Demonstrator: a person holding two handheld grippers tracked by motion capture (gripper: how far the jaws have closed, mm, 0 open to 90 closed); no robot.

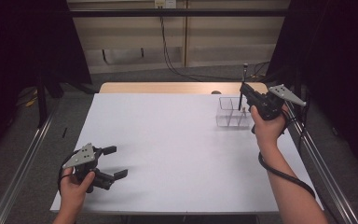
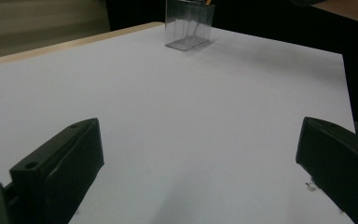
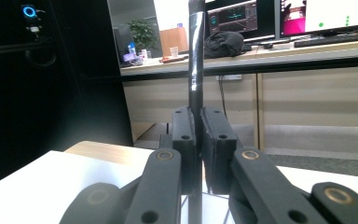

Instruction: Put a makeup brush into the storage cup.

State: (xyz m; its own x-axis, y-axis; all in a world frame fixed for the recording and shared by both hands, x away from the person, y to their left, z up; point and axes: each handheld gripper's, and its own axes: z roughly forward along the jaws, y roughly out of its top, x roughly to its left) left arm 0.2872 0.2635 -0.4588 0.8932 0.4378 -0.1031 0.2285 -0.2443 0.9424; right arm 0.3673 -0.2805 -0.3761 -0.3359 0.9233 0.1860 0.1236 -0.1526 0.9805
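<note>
Working from the white table down, I have a clear divided organiser box at its far right, and my right gripper holds a slim black pen just above that box, jaws clamped tight on the shaft. To do this step well, I judge I should keep the pen plumb, centre its lower tip over one compartment before lowering, go down slowly so the tip doesn't catch a divider or nudge the light box, and only then ease the grip. In the right gripper view the pen runs straight up between the two pads, so its long axis is close to vertical: one end points up past the jaws, the other down toward the box; which end is the writing tip I cannot tell. My left gripper rests near the near-left corner of the table, jaws spread wide with nothing between them, well apart from the box.
</note>
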